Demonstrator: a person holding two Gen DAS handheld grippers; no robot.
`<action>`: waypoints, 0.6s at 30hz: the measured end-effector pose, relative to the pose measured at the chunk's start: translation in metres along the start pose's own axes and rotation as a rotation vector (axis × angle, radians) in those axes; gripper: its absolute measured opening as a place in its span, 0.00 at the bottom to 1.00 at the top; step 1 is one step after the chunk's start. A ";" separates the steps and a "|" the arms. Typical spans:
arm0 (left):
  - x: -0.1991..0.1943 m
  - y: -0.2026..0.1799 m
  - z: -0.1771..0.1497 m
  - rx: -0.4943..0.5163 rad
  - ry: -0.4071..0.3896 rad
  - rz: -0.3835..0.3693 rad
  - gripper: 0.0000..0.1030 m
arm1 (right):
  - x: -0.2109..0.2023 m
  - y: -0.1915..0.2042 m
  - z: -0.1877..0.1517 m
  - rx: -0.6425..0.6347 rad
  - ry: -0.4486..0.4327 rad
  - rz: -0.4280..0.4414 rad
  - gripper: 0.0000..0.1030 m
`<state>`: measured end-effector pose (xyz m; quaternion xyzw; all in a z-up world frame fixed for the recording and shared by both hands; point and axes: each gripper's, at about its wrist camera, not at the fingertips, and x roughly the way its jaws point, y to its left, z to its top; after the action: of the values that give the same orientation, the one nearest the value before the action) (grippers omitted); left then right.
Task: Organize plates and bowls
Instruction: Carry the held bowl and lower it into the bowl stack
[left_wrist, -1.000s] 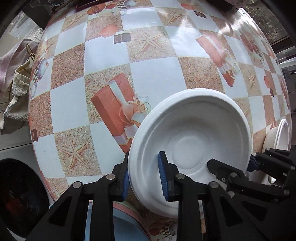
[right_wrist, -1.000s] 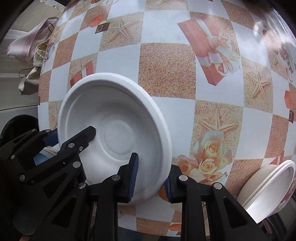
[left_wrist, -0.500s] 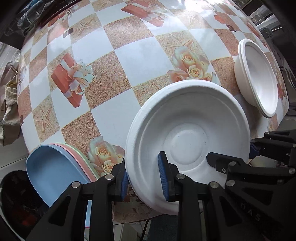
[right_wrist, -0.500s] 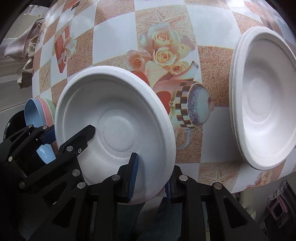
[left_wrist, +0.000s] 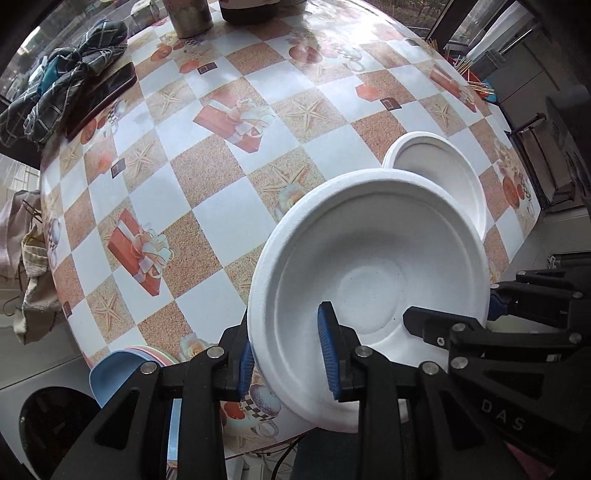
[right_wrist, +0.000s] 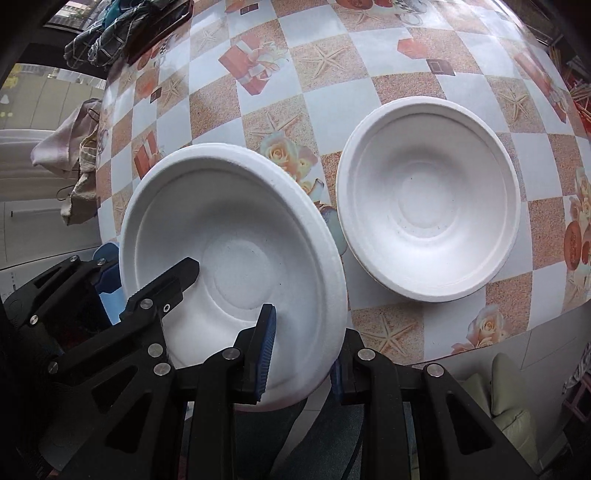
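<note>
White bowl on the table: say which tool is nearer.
Right. Right tool holds the lifted bowl at the rim beside it; left tool, jaws opening, straddles the far rim.

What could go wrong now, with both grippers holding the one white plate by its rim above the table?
1. The left gripper fingers are opening with the rim between them; the plate may sag or slip from the right gripper.
2. Set down carelessly, it may knock the second plate close beside it.

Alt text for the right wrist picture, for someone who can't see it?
Two black grippers, right and left, hold a white paper bowl by its rim above a checkered tablecloth. A second white bowl sits on the cloth beside it.
</note>
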<state>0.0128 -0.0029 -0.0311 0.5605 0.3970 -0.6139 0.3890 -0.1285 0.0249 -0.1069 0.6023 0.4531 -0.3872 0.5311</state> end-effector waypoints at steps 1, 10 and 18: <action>-0.002 -0.008 0.008 0.020 -0.011 0.000 0.33 | -0.004 -0.006 -0.001 0.019 -0.009 0.001 0.28; 0.003 -0.062 0.051 0.147 -0.042 -0.028 0.33 | -0.040 -0.063 -0.010 0.185 -0.073 -0.009 0.28; 0.019 -0.082 0.076 0.147 -0.019 -0.036 0.33 | -0.042 -0.095 0.003 0.247 -0.085 -0.026 0.28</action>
<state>-0.0935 -0.0425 -0.0412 0.5746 0.3571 -0.6536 0.3393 -0.2319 0.0184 -0.0948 0.6403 0.3870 -0.4718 0.4665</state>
